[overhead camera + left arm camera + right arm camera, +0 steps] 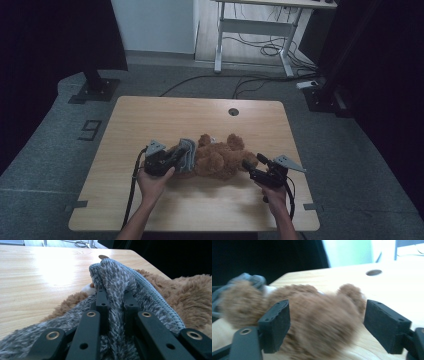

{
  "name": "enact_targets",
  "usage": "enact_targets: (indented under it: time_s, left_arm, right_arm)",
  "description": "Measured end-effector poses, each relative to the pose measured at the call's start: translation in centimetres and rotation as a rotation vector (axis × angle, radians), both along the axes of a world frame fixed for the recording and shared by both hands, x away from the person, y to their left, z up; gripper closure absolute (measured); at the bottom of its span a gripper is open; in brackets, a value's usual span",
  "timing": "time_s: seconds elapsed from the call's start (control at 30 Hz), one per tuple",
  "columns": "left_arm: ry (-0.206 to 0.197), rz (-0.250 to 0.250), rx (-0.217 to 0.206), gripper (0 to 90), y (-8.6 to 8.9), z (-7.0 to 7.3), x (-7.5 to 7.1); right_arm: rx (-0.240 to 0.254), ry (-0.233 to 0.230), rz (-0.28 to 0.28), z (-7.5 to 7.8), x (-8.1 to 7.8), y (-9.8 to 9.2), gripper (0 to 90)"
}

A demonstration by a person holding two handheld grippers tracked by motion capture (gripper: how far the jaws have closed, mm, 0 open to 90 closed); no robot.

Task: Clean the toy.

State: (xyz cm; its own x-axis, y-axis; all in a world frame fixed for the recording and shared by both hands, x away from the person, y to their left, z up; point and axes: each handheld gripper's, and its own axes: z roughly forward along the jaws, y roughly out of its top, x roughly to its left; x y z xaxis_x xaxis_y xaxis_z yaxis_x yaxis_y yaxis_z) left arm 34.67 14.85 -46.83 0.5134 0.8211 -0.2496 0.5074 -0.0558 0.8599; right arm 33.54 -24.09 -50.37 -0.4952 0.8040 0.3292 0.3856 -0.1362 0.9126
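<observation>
With the left gripper [115,302] clamped on the grey knitted garment [120,282] and the right gripper [327,325] spread loose around the blurred teddy bear [220,159] mid-table, pulling would probably drag the unheld bear.

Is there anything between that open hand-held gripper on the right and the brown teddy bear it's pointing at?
Nothing visible. The right hand-held gripper has its jaws wide apart with the teddy bear directly ahead of them. The grey knitted garment sits at the bear's far end, pinched by the left hand-held gripper.
</observation>
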Motion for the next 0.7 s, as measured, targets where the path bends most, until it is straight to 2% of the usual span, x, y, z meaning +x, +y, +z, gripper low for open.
enact_targets:
  time_s: [0.1,0.13,0.2,0.23,0.33,0.4,0.53,0.63,0.7]
  left_arm:
    - [0.001,-0.001,-0.003,78.9,0.1,-0.1,0.0]
    - [0.002,-0.001,-0.004,78.9,0.1,-0.1,-0.1]
    - [0.004,-0.002,-0.007,78.9,0.1,-0.1,-0.1]
    - [0.005,-0.002,-0.009,78.9,0.1,-0.1,-0.2]
    - [0.005,0.0,-0.014,78.9,0.3,0.1,-0.3]
    - [0.0,-0.004,-0.02,79.0,0.5,0.6,-0.5]
    - [-0.017,-0.037,-0.023,79.2,0.9,2.3,-0.5]
    - [-0.034,-0.055,-0.084,79.4,1.1,4.1,-0.4]
    - [-0.042,-0.072,-0.101,79.5,0.7,4.9,-0.4]
  right_arm:
    - [-0.021,0.035,-0.017,-0.8,0.5,-0.4,16.0]
    - [-0.017,0.048,-0.014,-1.0,0.6,-0.5,15.4]
    - [0.022,0.064,0.013,-1.5,0.8,-0.5,15.6]
    - [0.03,0.067,0.022,-1.5,0.9,-0.3,17.9]
    - [0.038,0.054,0.059,-1.8,1.0,0.3,45.3]
    - [0.034,0.056,0.049,-2.0,1.0,0.4,54.6]
    - [0.011,0.021,0.055,-1.7,0.7,0.3,59.4]
    - [0.003,0.01,0.054,-1.6,0.6,0.4,60.0]
    - [0.006,0.016,0.053,-1.6,0.6,0.4,60.0]
